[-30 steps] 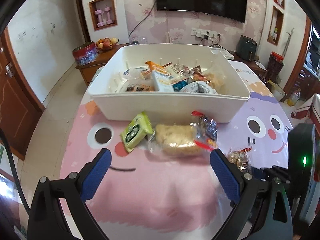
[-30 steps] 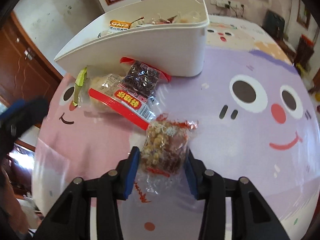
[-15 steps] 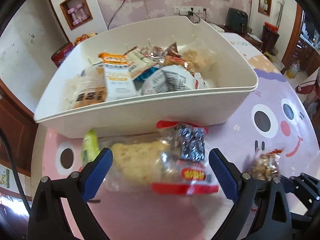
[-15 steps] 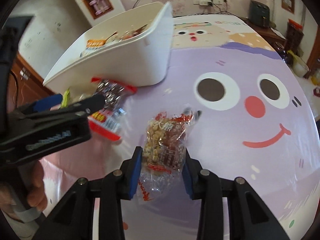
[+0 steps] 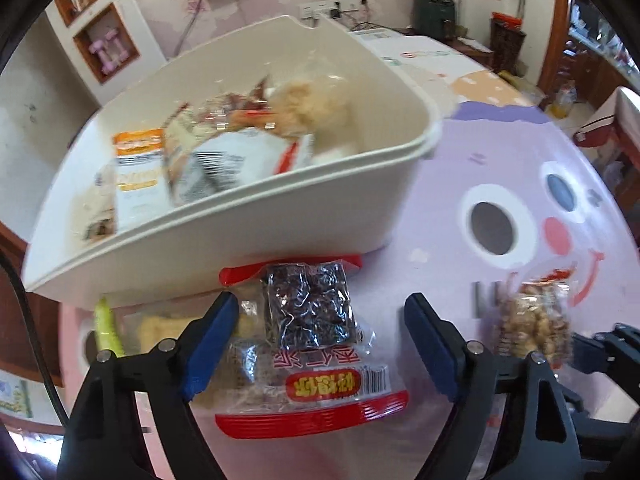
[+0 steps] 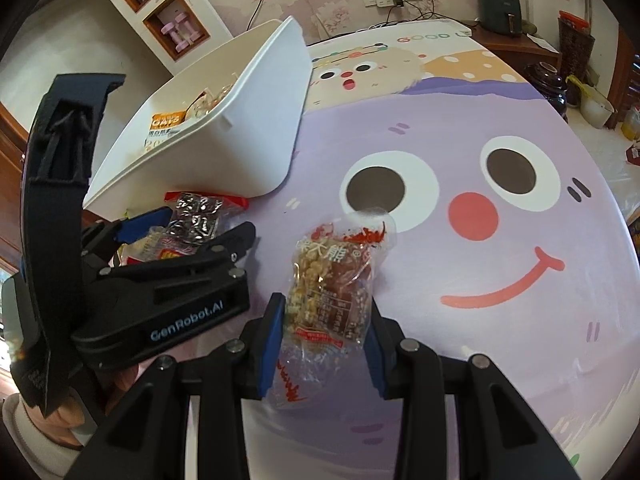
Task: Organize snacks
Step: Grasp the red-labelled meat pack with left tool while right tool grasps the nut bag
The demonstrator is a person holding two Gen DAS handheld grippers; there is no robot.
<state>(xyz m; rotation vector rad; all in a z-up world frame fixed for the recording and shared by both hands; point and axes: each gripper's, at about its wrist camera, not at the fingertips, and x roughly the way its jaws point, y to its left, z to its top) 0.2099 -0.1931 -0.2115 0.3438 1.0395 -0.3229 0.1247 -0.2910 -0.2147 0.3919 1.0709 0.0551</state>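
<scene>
Crinkly clear nut packet clamped in right tool; left tool closing around glossy red-edged packet.

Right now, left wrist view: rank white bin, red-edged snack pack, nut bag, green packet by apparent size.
1. white bin
2. red-edged snack pack, though nearness inflates it
3. nut bag
4. green packet, mostly hidden, so unsure

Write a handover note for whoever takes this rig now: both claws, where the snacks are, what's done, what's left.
Left claw: jaws closing around the red-edged snack pack on the table, not yet pressing it.
Right claw: shut on the clear nut-snack bag.
White bin: already holds several snacks.
Yellow-green packet lies beside the bin, partly hidden.
Left: finish the left grasp, then put both items and the packet in the bin.
</scene>
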